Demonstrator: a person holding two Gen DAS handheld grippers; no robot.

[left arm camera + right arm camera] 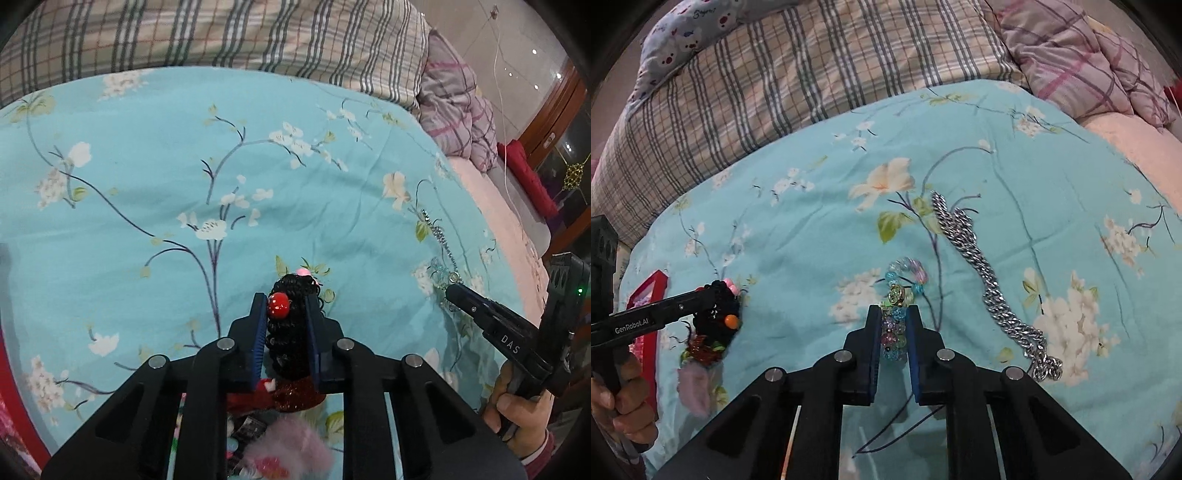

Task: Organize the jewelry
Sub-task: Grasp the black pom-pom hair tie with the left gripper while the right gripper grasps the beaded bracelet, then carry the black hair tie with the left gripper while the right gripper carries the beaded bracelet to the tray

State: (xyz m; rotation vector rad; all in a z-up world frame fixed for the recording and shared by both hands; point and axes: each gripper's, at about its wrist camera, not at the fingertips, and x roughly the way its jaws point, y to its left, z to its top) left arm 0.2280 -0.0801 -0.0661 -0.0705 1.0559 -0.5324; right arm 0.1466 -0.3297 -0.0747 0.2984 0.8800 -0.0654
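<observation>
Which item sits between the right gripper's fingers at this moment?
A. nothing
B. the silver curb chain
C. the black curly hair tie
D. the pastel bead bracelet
D: in the right wrist view the right gripper is closed on the bead bracelet, while the silver chain lies apart on the floral sheet.

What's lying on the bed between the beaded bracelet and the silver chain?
Nothing but bare floral sheet: in the right wrist view, the beaded bracelet and silver chain lie apart with only fabric between.
</observation>
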